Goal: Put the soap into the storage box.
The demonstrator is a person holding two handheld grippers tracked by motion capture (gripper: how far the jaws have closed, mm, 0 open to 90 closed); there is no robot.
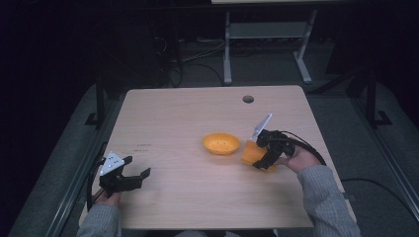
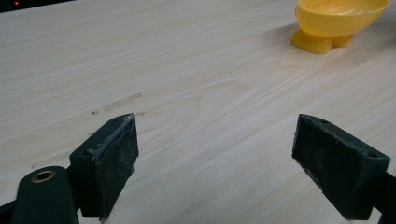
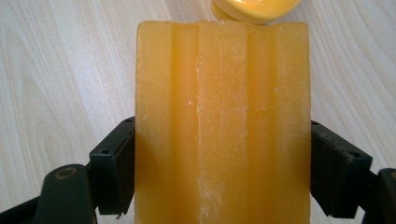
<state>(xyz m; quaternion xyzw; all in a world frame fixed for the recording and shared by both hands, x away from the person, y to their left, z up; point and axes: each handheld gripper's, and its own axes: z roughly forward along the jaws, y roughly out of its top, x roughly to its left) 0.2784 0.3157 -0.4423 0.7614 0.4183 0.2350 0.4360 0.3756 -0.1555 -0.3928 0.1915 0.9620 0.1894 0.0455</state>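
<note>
Nearest the lens, right gripper view: orange block (image 3: pixel 223 121), ribbed lengthwise with 2 shallow grooves, waxy and translucent, scuffed white along the ridges. Both black jaws press flat against its 2 long sides, so the right gripper (image 3: pixel 223 172) is pinching the block. Block's far end points toward the yellow bowl (image 3: pixel 254 8), whose base shows just past it.

High view: right gripper (image 1: pixel 262 153) sits at the table's right-centre, held by the person's right hand (image 1: pixel 299 159), grey sleeve below. Block (image 1: pixel 253 154) lies just right of the bowl (image 1: pixel 221 143), near it; cannot tell whether they touch. Cannot tell whether the block rests on the table (image 1: pixel 197 118) or is lifted slightly. Grey 3-cornered plate (image 1: pixel 262 126) stands above the right gripper.

Left gripper (image 1: pixel 134 170) at the near-left of the table, well apart from bowl and block. Left gripper view: its 2 jaws spread wide, bare wood between them, nothing gripped (image 2: pixel 215 158). Bowl (image 2: pixel 338 21) at upper right of that view, standing on 2 small stubby feet. Faint scuff mark (image 2: pixel 121 101) on the wood ahead of the left jaw.

Round hole (image 1: pixel 248 99) in the tabletop near the far edge.
</note>
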